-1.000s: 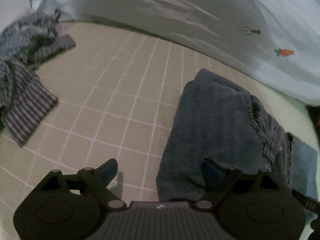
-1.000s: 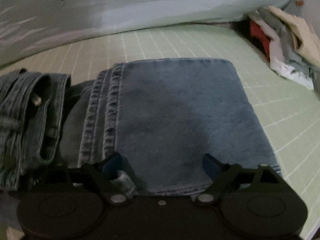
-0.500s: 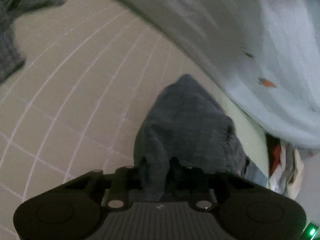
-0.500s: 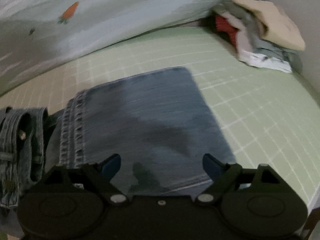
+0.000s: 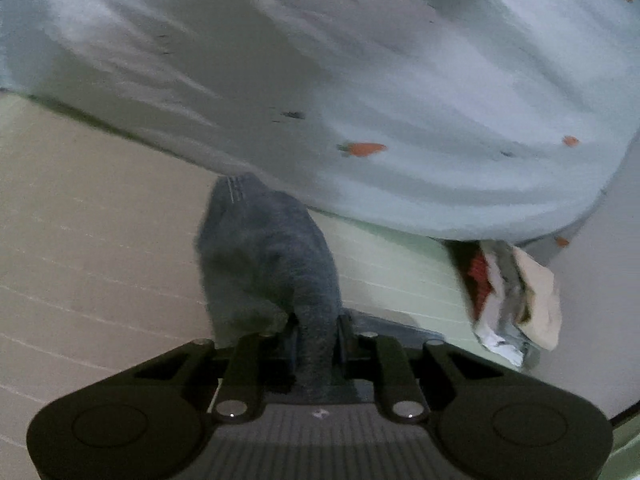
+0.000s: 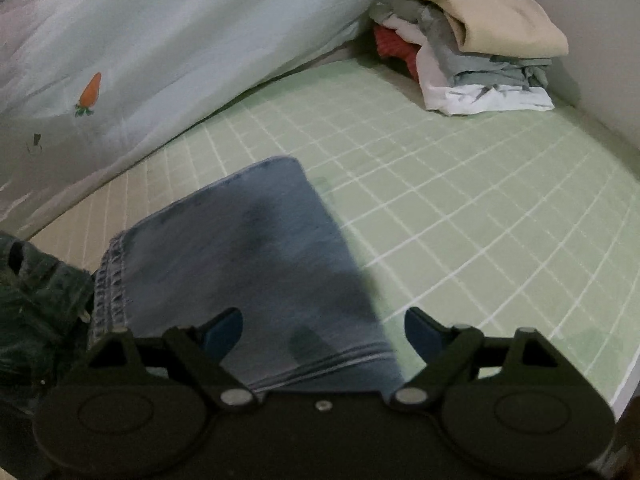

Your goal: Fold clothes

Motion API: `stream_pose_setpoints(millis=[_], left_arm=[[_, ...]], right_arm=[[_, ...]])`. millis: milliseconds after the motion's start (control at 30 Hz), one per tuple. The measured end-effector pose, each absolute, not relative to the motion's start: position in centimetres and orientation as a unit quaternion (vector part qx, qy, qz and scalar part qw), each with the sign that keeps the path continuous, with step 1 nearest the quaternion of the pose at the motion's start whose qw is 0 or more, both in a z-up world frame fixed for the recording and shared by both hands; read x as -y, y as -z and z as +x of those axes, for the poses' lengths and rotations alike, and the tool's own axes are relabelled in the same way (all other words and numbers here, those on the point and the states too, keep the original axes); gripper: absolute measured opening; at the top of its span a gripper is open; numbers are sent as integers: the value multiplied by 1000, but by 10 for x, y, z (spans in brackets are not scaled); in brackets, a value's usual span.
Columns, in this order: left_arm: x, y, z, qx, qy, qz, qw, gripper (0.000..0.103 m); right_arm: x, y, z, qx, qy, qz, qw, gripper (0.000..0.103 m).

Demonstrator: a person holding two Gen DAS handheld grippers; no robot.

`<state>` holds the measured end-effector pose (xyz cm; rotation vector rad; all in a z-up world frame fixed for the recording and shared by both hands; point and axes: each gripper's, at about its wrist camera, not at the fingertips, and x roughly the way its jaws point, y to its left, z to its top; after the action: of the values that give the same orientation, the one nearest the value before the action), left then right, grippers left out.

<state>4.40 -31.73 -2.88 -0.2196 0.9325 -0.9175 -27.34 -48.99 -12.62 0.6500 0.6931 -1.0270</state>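
Note:
Blue jeans [image 6: 248,248] lie partly folded on the green checked sheet [image 6: 460,200]. My left gripper [image 5: 316,340] is shut on a bunched fold of the jeans [image 5: 272,256] and holds it lifted off the sheet. My right gripper [image 6: 323,332] is open and empty, hovering just above the flat folded leg, its hem near the fingers. The waistband end [image 6: 36,292] shows dark at the left of the right wrist view.
A pale blue duvet with carrot print [image 6: 140,60] lies along the back, also in the left wrist view [image 5: 360,100]. A stack of folded clothes [image 6: 472,40] sits in the far right corner by the wall, also in the left wrist view [image 5: 516,296].
My left gripper closed on the jeans and lifted them, swinging toward the duvet. My right gripper rose and drew back from the jeans, staying open.

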Motion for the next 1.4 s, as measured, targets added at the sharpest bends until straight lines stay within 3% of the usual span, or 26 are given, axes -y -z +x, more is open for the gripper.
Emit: stream_pose_setpoints(millis=[200,500,533,800,867,1100,1400], left_arm=[[377,29,-11,-435,459,-101,768,16],[457,98,-67,-525,429,-148,720,23],[459,101,-71,-530,424,-148,719,29],[449,88,-79,-514,389,-139,752,51],[443,82,-75,-511,360,-110,773,72],[400,74,-53,-497,307,-29,812,74],[390,111,-10,-540,281,26,793,75]], right_arm=[[523,126,-311,-316,455,308,774,89],[572,125,-359,-329,430,292,788,89],[576,126,-363,-330,427,293,789,89],[591,129,-358,-326,373,329,804,89],[590,128,-350,-319,349,345,810,88],[577,126,-299,-285,265,403,828,88],[555,138,-221,-316,208,428,821,88]])
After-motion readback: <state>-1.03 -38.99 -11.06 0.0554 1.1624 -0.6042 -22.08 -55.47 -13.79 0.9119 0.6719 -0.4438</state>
